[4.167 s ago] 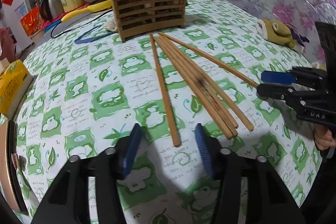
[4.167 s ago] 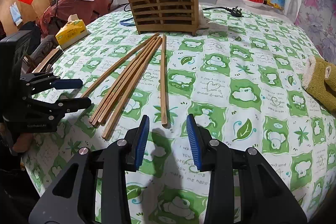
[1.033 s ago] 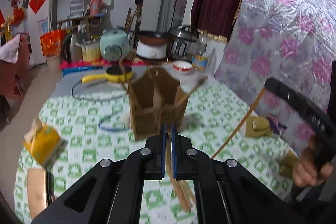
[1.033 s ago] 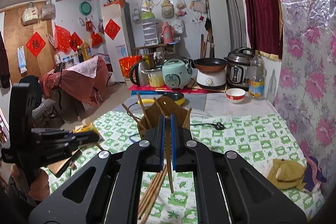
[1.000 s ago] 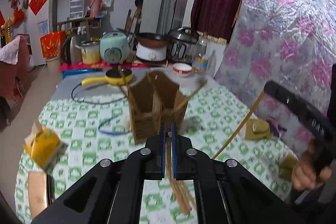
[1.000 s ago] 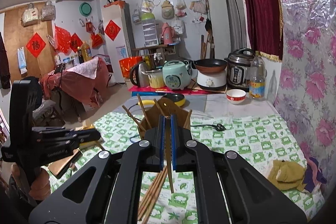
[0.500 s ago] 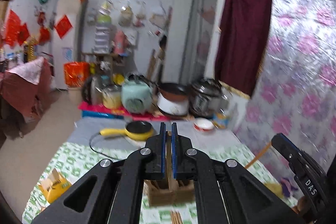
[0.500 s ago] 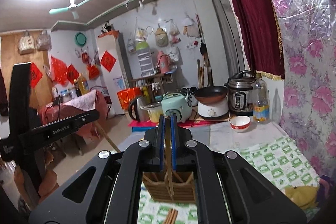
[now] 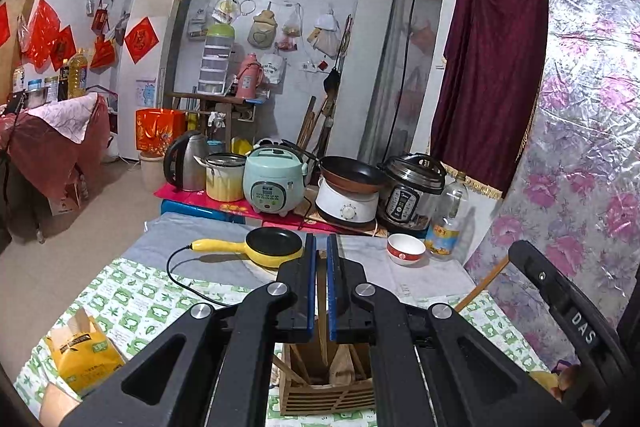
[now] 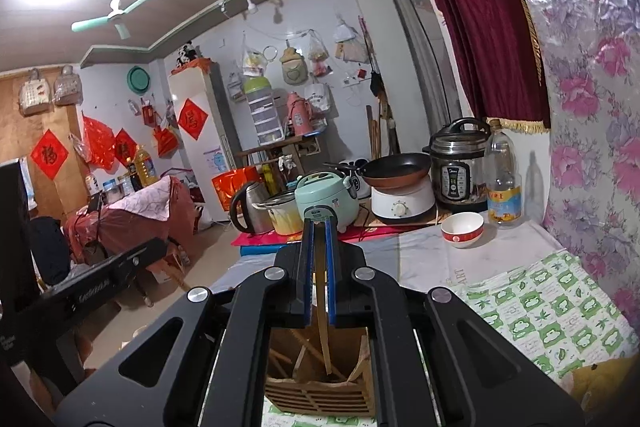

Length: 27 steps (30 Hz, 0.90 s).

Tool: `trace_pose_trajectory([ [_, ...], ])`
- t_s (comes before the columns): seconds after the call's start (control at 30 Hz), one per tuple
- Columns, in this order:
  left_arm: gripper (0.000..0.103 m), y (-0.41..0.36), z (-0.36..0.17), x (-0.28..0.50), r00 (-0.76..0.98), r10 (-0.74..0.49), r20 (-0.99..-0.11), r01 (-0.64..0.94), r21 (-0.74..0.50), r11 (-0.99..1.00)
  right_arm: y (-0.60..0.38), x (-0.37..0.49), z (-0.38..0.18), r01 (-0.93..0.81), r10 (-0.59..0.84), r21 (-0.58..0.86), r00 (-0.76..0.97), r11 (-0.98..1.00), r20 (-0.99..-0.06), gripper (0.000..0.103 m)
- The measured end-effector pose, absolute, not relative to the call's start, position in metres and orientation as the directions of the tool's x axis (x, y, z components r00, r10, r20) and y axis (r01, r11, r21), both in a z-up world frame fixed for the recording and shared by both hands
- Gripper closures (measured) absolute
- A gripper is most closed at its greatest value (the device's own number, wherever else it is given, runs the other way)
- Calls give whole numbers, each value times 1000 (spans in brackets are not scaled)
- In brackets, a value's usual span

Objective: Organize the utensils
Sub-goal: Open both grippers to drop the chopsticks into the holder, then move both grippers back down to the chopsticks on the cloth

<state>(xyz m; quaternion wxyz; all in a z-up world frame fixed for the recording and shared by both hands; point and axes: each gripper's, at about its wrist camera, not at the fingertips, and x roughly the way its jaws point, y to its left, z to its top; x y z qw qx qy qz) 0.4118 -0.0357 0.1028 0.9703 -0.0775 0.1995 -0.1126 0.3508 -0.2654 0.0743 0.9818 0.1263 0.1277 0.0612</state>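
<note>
In the left wrist view my left gripper [image 9: 319,239] is shut on one wooden chopstick [image 9: 321,307], which hangs down over the slatted wooden utensil holder [image 9: 328,393] at the bottom edge. The holder has other chopsticks standing in it. At the right edge of that view is my right gripper [image 9: 568,315], with a chopstick [image 9: 480,285] sticking out of it. From the right wrist camera, my right gripper [image 10: 317,223] is shut on its chopstick [image 10: 322,307], whose lower end reaches into the holder [image 10: 320,397]. My left gripper's body [image 10: 100,283] shows at the left edge.
The green-patterned tablecloth [image 10: 552,303] covers the table. Behind the holder lie a yellow electric pan [image 9: 274,245] with its cord and a red-and-white bowl [image 9: 405,247]. A yellow tissue pack [image 9: 84,355] sits at the left, a yellow cloth [image 10: 596,383] at the right. Cookers crowd the far end.
Both views have tilted up and moved forward. The holder has slid from mid-frame to the bottom edge, and the chopsticks lying on the table have left view. Both grippers stay shut on their chopsticks.
</note>
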Motion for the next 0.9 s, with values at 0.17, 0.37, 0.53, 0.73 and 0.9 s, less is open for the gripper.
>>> trace_pose_trajectory([
  [0.17,98,-38,90,426,867,-264,-423,200,-191,961,-263,365,64,-91,165,262,946,961,-279,95],
  [0.37,42,-30,75,434,837,-282,-469,191,-233,954,-255,380,51,-101,196,258,905,961,-378,79],
  [0.53,25,-21,82,426,853,-269,-447,179,-235,955,-260,366,61,-86,170,249,926,965,-338,71],
  [0.73,13,-18,90,415,867,-258,-427,175,-224,959,-266,356,70,-82,163,260,937,962,-310,61],
  [0.9,10,-15,93,401,872,-241,-426,168,-201,965,-264,345,76,-101,179,263,939,959,-294,61],
])
